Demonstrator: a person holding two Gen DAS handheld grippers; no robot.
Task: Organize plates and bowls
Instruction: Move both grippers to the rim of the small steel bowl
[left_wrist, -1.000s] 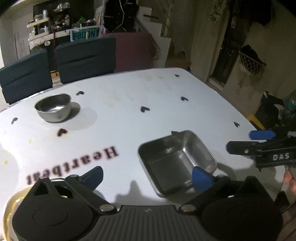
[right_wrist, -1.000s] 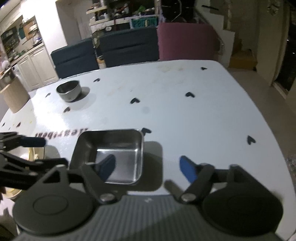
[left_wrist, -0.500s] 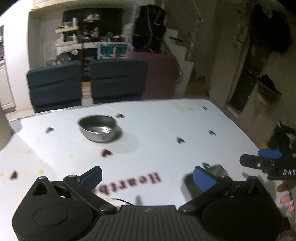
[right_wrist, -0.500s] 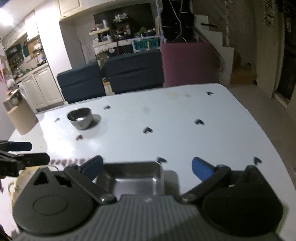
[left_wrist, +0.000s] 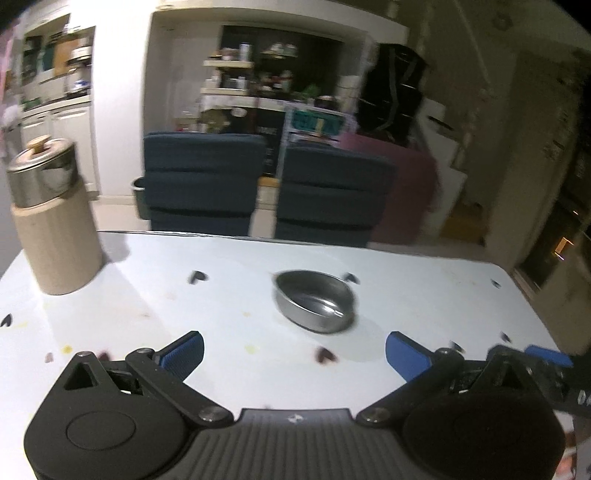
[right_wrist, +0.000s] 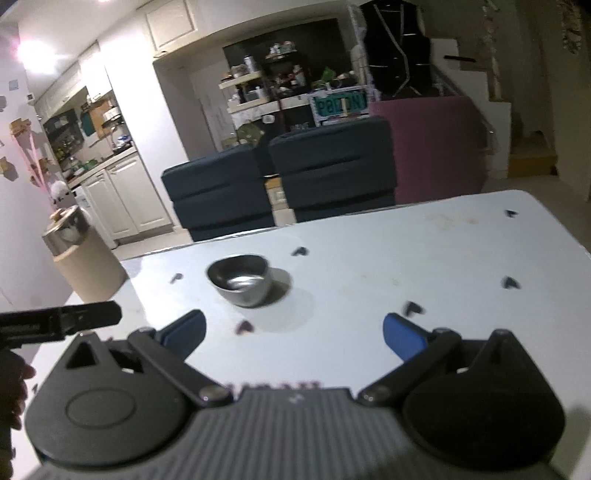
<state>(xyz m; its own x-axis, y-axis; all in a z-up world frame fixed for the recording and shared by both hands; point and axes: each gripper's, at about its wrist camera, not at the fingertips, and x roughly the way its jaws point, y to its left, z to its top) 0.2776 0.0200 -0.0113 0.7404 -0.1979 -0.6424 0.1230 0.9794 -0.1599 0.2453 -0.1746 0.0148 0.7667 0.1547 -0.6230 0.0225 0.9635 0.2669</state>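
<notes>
At the far left of the white counter (left_wrist: 424, 280) stands a tan cylinder holder (left_wrist: 55, 243) topped by a steel lidded canister (left_wrist: 40, 177). To its right, near the counter's middle, a round steel bowl (left_wrist: 314, 301) sits alone and empty, among small dark heart prints. The left tongs (left_wrist: 294, 350) hang above the near edge, blue pads wide apart, gripping nothing, with the bowl ahead of the gap. The right tongs (right_wrist: 293, 332) hover just beside them, spread equally wide and also empty, the bowl (right_wrist: 242, 280) ahead toward their left pad. Beyond the counter stand two dark blue chairs (right_wrist: 280, 184) and a maroon one (right_wrist: 436, 144).
</notes>
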